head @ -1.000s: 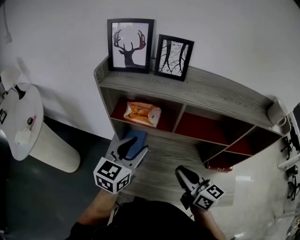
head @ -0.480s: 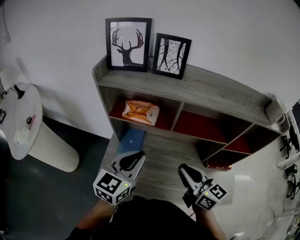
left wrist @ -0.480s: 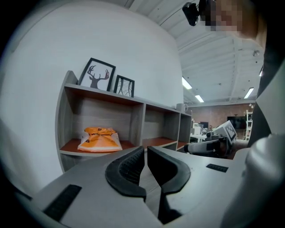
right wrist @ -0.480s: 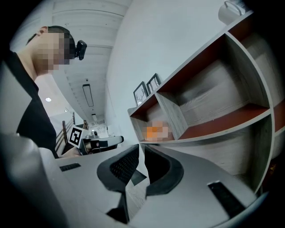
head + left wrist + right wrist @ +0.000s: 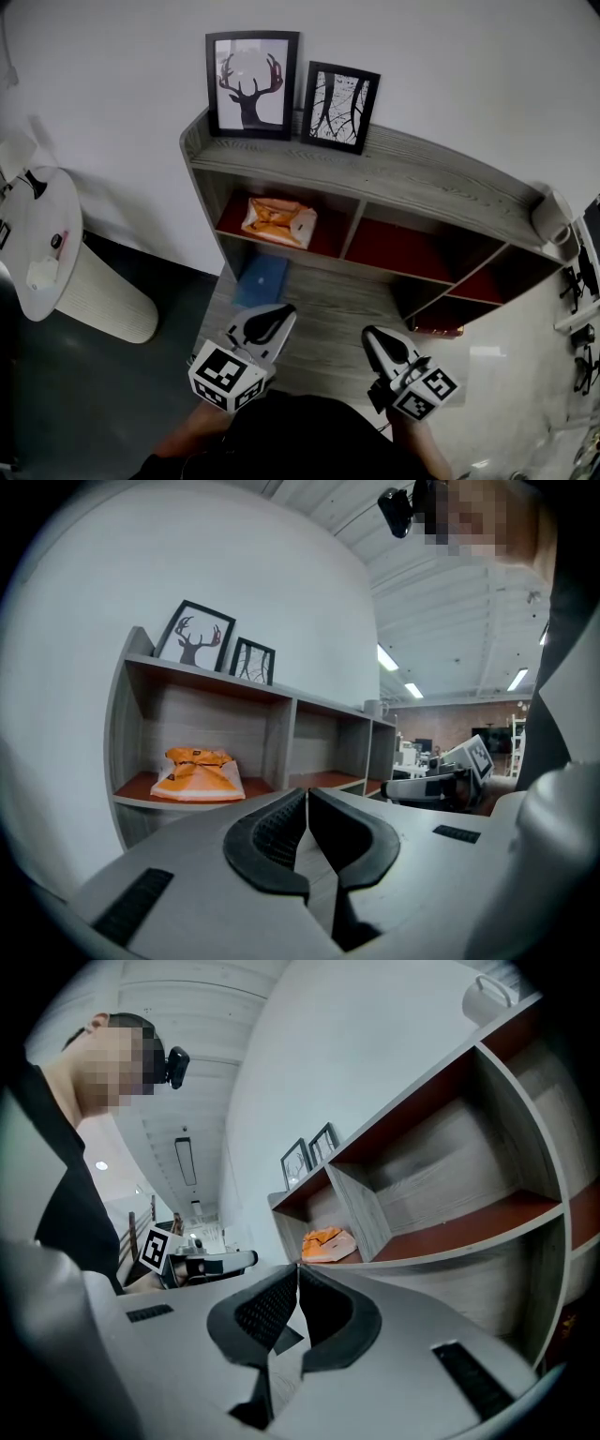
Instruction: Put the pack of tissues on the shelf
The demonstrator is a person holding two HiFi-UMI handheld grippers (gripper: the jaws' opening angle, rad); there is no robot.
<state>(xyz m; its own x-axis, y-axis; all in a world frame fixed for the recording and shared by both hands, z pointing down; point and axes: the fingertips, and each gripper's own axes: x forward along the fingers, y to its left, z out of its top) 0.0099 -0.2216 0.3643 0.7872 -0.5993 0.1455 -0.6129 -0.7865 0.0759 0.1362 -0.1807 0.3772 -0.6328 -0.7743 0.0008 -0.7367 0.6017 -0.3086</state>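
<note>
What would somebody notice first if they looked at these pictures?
Probably the bright orange packet, lying in the left red-floored compartment of the grey shelf. Next, the deer picture standing on top against the wall, and a flat blue pack on the wooden board below.

An open-plan office or lab hall; ceiling strip lights; brick back wall; dark screen; shelf bearing framed pictures.

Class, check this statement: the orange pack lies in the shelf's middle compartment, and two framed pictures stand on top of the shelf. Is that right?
Not quite. The orange pack lies in the shelf's left compartment, not the middle one, as the head view shows. The two framed pictures do stand on top of the shelf.
</note>
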